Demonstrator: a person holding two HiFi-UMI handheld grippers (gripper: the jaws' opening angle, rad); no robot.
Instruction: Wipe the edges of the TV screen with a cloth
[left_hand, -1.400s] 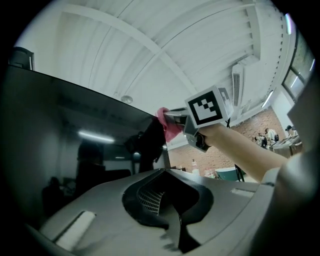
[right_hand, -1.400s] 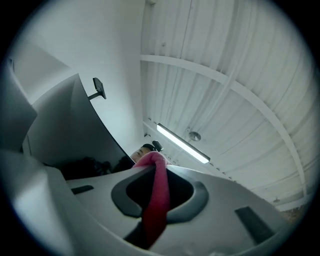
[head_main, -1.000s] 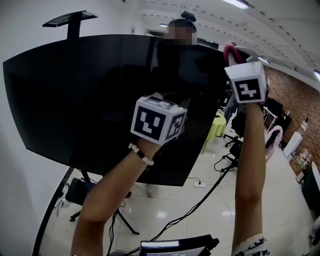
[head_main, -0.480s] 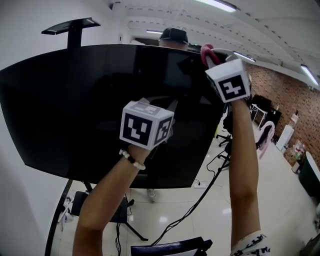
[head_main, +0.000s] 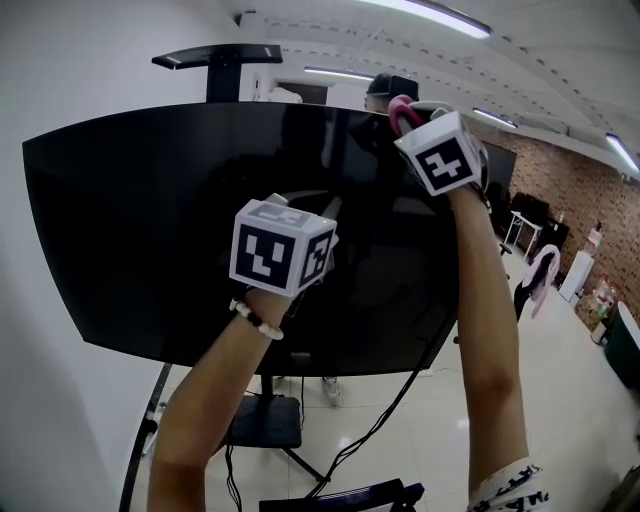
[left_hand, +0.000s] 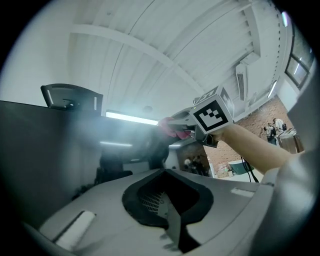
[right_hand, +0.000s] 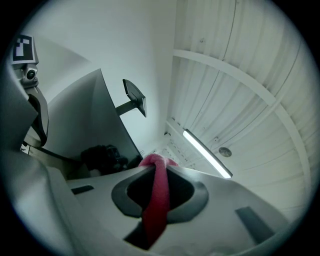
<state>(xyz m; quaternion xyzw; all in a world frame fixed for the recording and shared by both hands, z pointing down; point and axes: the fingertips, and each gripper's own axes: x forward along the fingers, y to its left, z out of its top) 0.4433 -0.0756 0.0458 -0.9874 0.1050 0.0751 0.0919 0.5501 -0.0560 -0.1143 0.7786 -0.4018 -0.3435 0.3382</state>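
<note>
In the head view the marker cubes hide the jaws of the right gripper (head_main: 420, 122) and the left gripper (head_main: 322, 214); the pinkish-red fabric cloth (head_main: 402, 110) shows only a small fold; behind the wide black flat TV screen (head_main: 150, 220), a person shows only a dark cap (head_main: 392, 86); the screen covers most of its black metal stand (head_main: 222, 75).

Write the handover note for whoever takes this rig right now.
Right gripper: shut on the pink cloth, raised to the top edge of the TV screen, near its upper right corner.
Left gripper: shut, nothing between its jaws, held in front of the middle of the screen; whether it touches the glass cannot be told.
Done: the cloth is gripped and sits at the top edge. How much edge has been wiped does not show.
Left: probably run the cloth along the top edge, then down the sides and along the bottom.
</note>
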